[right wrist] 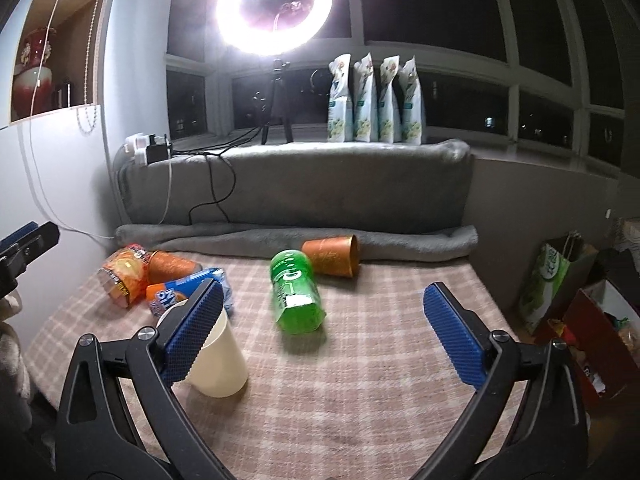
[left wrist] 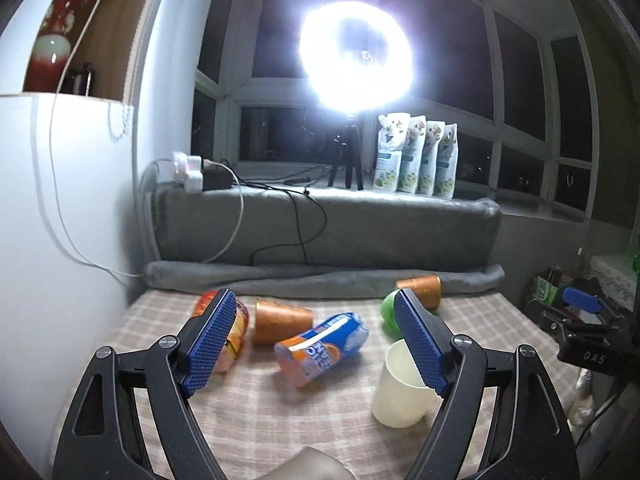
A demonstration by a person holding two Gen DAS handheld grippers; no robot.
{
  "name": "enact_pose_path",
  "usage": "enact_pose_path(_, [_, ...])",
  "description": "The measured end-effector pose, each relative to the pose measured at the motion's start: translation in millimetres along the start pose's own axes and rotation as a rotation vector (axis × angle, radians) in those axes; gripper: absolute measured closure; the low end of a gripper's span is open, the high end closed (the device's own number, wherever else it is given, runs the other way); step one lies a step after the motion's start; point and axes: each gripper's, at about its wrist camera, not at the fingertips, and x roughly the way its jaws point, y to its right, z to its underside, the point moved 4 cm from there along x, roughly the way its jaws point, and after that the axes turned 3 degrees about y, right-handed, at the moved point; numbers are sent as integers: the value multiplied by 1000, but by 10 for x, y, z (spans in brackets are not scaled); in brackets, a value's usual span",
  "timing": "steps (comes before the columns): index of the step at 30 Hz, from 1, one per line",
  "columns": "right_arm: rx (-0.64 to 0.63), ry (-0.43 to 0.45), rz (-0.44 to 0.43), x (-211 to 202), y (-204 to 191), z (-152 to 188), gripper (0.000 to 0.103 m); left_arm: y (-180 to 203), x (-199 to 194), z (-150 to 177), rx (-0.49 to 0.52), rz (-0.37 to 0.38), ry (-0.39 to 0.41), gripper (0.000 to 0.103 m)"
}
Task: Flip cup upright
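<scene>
A cream plastic cup (left wrist: 400, 390) stands upright, mouth up, on the checked cloth; it also shows in the right wrist view (right wrist: 218, 360). My left gripper (left wrist: 316, 344) is open, and its right finger hides part of the cup's rim. My right gripper (right wrist: 320, 336) is open and empty, and its left finger overlaps the cup's upper left side. Two copper cups lie on their sides: one (left wrist: 280, 322) left of centre, one (right wrist: 332, 256) at the back by the grey blanket.
A blue-orange can (left wrist: 320, 348), a green can (right wrist: 296, 296) and an orange snack packet (right wrist: 122, 274) lie on the cloth. A rolled grey blanket (right wrist: 296, 242) lines the back edge. A white wall stands left. Bags and boxes (right wrist: 576, 304) sit right of the table.
</scene>
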Motion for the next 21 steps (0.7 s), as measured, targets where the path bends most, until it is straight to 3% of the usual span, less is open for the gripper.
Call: enact_pose_path(21, [2,-3,8,23,22,10,0,3,-48,6,0,-17,20,22])
